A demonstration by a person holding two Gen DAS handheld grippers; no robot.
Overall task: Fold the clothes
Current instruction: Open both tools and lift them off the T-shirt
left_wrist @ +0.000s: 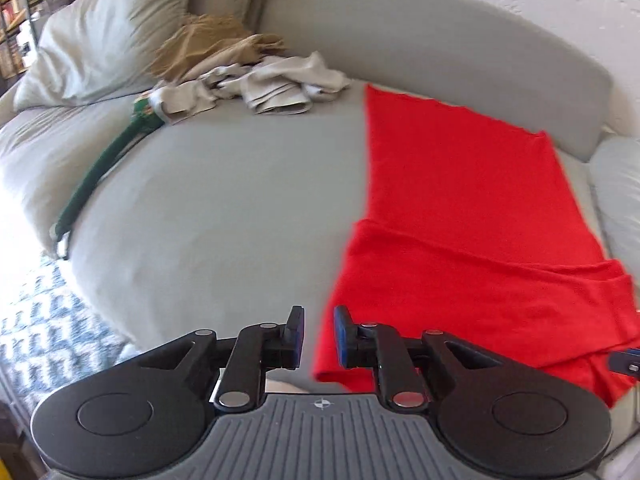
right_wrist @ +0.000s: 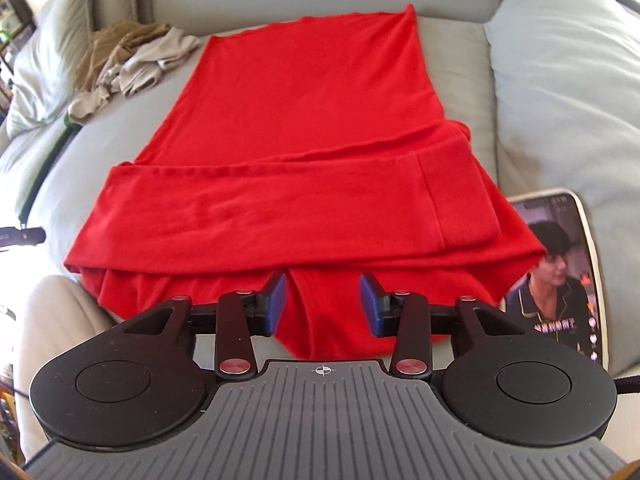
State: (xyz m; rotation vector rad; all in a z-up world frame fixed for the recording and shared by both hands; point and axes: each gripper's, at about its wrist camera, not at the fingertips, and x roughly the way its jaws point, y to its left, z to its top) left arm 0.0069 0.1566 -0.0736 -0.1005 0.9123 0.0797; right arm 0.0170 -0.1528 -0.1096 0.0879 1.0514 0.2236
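1. so, red garment (right_wrist: pixel 296 120) lies flat on the grey sofa seat (left_wrist: pixel 224 200), long axis running from the near edge toward the backrest (left_wrist: pixel 420 36).
2. near part is folded over on itself: a doubled band crosses the width, with a hemmed edge on its right side in the right wrist view and loose layers bunched under it at the front edge.
3. far part is a single smooth layer, narrowing slightly toward the backrest. few wrinkles.
4. left gripper (left_wrist: pixel 319 334): jaws a narrow gap apart, nothing between the pads. it sits above the garment's near left edge, not touching the cloth.
5. right gripper (right_wrist: pixel 322 306): jaws clearly apart, wider than the left, nothing clamped. red fabric shows in the gap below, pads not pressing it.
6. unfolded pile of beige and tan clothes (left_wrist: pixel 240 76) at the back left of the seat, well apart from the red piece.
7. green item (left_wrist: pixel 116 152) lies along the left cushion seam.
8. phone (right_wrist: pixel 560 280) with a lit screen just beside the garment's near right corner.
9. pillow (left_wrist: pixel 104 36) back left; patterned rug (left_wrist: pixel 44 328) on the floor left.
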